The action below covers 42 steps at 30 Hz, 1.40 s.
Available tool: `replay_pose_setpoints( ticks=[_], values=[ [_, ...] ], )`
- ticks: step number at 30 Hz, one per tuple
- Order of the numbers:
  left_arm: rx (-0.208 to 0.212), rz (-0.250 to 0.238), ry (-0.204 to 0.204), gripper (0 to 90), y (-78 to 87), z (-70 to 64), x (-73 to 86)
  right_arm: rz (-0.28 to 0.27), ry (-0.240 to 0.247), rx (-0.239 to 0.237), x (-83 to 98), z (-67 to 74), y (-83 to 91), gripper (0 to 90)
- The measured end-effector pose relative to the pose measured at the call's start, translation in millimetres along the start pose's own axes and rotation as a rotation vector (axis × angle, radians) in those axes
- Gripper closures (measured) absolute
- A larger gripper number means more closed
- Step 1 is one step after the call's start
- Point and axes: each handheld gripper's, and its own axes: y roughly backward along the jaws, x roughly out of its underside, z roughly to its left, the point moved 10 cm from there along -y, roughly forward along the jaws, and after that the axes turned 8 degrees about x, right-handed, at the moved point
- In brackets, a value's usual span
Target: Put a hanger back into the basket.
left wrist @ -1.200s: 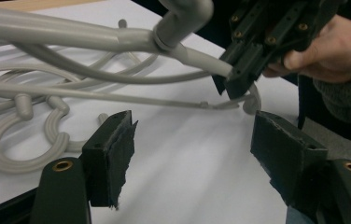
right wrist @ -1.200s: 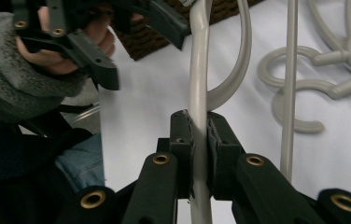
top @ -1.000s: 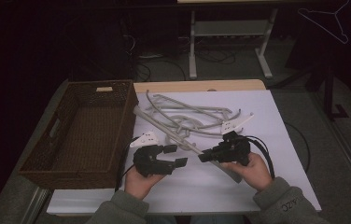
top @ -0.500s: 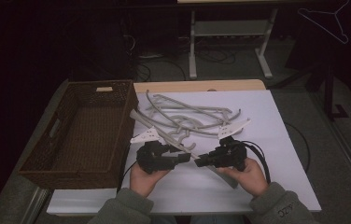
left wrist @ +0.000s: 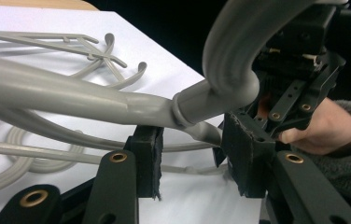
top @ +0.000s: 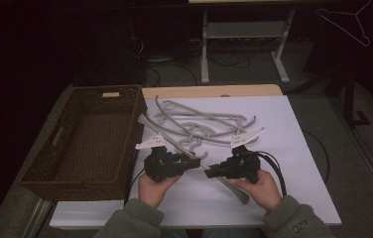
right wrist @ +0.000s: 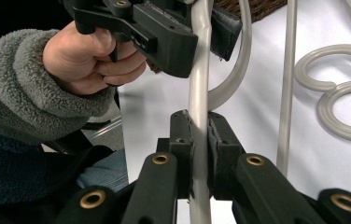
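- Right gripper (right wrist: 199, 154): jaws clenched on hanger (right wrist: 199, 84) bar.
- Left gripper (left wrist: 190, 158): jaws released; hanger above them.
- Basket (top: 83, 144) at table's left edge.

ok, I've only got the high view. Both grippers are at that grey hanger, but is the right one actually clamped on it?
Observer: Yes. In the right gripper view, the right gripper has both pads pressed on the straight bar of the hanger.
Operator: And the left one?
Observer: The left gripper is open. Its pads stand well apart, and the hanger's neck, just by the hook's bend, lies across the top of one pad.
Operator: What's past the jaws?
Observer: The other hangers lie crossed on the white sheet, apart from the held one.
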Motion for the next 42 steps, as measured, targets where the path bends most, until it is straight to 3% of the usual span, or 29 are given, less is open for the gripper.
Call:
replay_pose_setpoints(
  ticks=[11, 19, 23, 29, 30, 33, 38, 42],
  values=[
    [0.046, -0.044, 0.095, 62.7, -0.9, 0.6, -3.8, -0.021, -0.008, 0.000, 0.1, 0.5, -1.1, 81.3],
    [0.123, -0.096, 0.207, 70.6, -0.8, -2.2, -9.9, -0.040, -0.006, 0.007, -1.2, 2.6, 3.5, 81.1],
    [0.159, -0.123, 0.236, 75.2, -2.3, -9.4, -15.2, -0.061, -0.015, 0.001, -3.6, 6.5, 7.4, 81.1],
    [0.132, -0.092, 0.209, 76.8, -3.8, -19.2, -23.8, -0.092, -0.001, 0.010, -6.4, 12.0, 13.0, 79.6],
    [0.139, -0.086, 0.207, 78.1, -4.2, -23.1, -28.3, -0.095, 0.002, 0.024, -7.2, 12.4, 13.6, 68.8],
    [0.136, -0.065, 0.191, 79.5, -4.5, -27.1, -32.6, -0.098, 0.011, 0.040, -7.2, 11.0, 13.9, 66.6],
    [0.101, -0.015, 0.159, 79.9, -2.1, -31.6, -41.0, -0.147, 0.000, 0.066, -10.1, 10.7, 28.5, 50.9],
    [0.058, 0.021, 0.143, 79.9, 3.6, -29.5, -48.1, -0.159, 0.009, 0.087, -8.5, 9.7, 37.4, 47.8]
  ],
)
